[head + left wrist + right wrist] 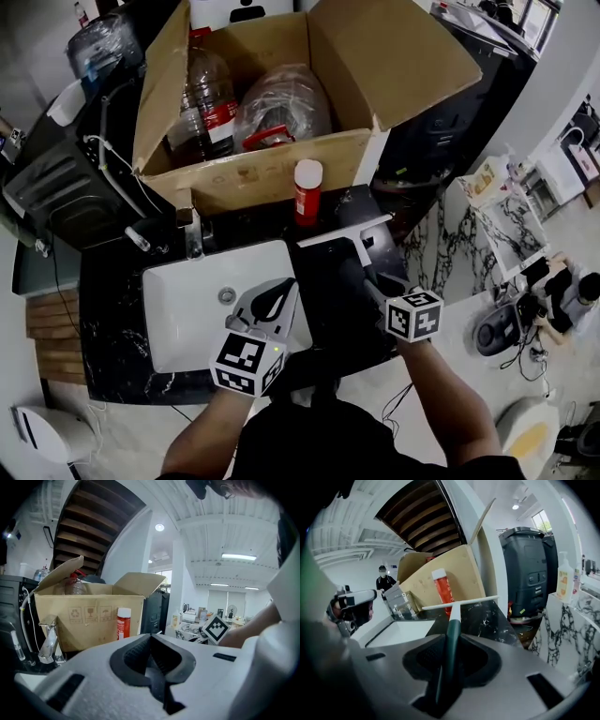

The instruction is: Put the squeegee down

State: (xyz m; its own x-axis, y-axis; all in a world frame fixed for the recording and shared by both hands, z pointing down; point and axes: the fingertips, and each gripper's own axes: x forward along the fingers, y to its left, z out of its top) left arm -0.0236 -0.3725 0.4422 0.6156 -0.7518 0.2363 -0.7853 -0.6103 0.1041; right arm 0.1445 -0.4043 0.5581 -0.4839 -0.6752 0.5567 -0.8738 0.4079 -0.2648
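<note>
The squeegee (343, 232) has a long white blade and a dark green handle. My right gripper (377, 292) is shut on that handle, and the blade hovers over the black marble counter (323, 309) just right of the white sink (183, 314). In the right gripper view the squeegee (459, 603) runs straight out from my right gripper (449, 651), its blade crosswise in front of the red can. My left gripper (279, 289) hangs over the sink's right part, shut and empty. The left gripper view shows my left gripper (151, 644) with its jaws together.
An open cardboard box (262, 169) with a plastic bottle (202, 94) and bags stands at the counter's back. A red spray can (307, 192) stands before it, near the blade. A chrome faucet (190, 227) rises behind the sink. A dark appliance (56, 187) sits at the left.
</note>
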